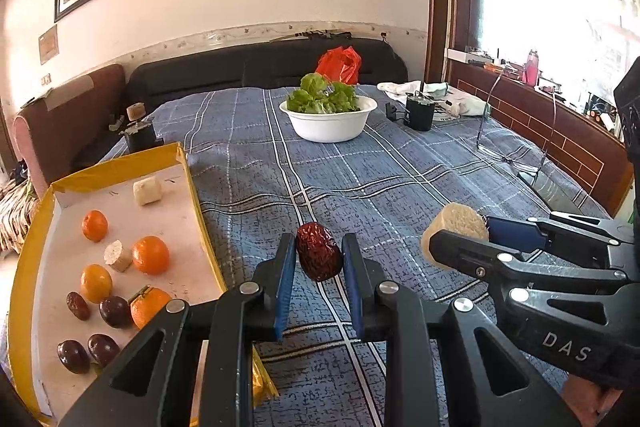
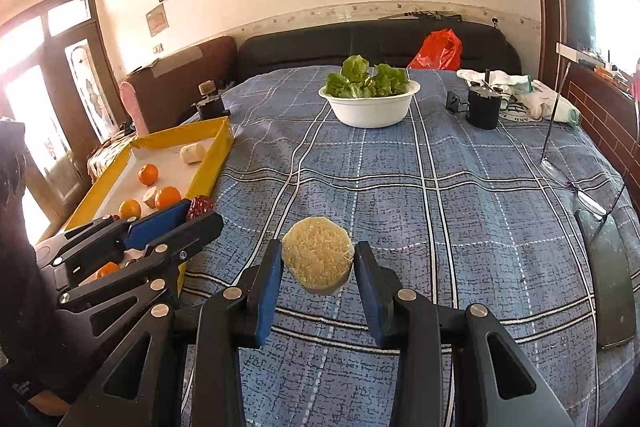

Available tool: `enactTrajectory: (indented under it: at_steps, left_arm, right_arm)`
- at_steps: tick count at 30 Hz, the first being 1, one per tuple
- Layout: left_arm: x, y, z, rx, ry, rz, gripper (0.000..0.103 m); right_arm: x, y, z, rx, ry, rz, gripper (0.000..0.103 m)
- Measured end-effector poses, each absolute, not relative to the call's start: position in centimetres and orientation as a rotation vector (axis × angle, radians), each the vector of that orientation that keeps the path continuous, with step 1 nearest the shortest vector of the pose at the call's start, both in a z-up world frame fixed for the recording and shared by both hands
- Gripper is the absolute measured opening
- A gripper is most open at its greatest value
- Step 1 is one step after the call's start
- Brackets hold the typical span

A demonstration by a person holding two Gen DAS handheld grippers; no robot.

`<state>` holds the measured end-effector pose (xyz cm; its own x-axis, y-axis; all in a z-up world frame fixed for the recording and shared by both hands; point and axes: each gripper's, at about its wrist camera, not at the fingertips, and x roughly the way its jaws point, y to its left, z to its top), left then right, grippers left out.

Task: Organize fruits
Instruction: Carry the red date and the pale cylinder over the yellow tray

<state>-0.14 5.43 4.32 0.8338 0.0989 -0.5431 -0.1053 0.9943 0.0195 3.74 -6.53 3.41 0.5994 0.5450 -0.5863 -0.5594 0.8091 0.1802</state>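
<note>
My left gripper (image 1: pixel 319 259) is shut on a wrinkled red date (image 1: pixel 319 257), held above the blue plaid bedspread. To its right my right gripper (image 2: pixel 317 265) is shut on a pale fibrous cut stalk piece (image 2: pixel 317 261), whose round end faces the camera. In the left wrist view that stalk piece (image 1: pixel 454 227) shows at the right between the right gripper's fingers (image 1: pixel 460 251). A yellow-rimmed tray (image 1: pixel 194 187) at the left holds several oranges (image 1: pixel 150 254), dark dates (image 1: pixel 78 305), plums and two stalk pieces (image 1: pixel 147 190). The right wrist view shows the left gripper (image 2: pixel 192 213) beside the tray (image 2: pixel 218 143).
A white bowl (image 1: pixel 329 125) of green lettuce stands mid-bed. Behind it lies a red plastic bag (image 1: pixel 339 63). A black cup (image 1: pixel 419 111) and white cloth (image 1: pixel 440 93) are at the far right. A phone on a wire stand (image 2: pixel 610 259) sits at the right edge.
</note>
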Motion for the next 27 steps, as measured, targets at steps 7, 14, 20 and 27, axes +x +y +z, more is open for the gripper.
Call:
enactTrajectory:
  at_steps: [7,14,20,27]
  left_arm:
    - [-1.0,6.0,4.8,-0.032,0.553,0.125,0.022]
    - [-2.9,8.6,5.6,-0.107,0.525,0.148,0.022]
    - [-5.7,13.9,6.2,-0.175,0.502,0.251,0.023]
    - [-8.5,21.8,5.5,-0.298,0.520,0.403,0.023]
  right_arm:
    - [3.6,-6.3,3.3,-0.031,0.669,0.648,0.040]
    - [3.8,-6.4,3.3,-0.022,0.666,0.656,0.040]
    - [3.7,-6.2,3.7,-0.001,0.679,0.666,0.040]
    - [2.0,-3.3,4.9,0.005,0.722,0.788,0.040]
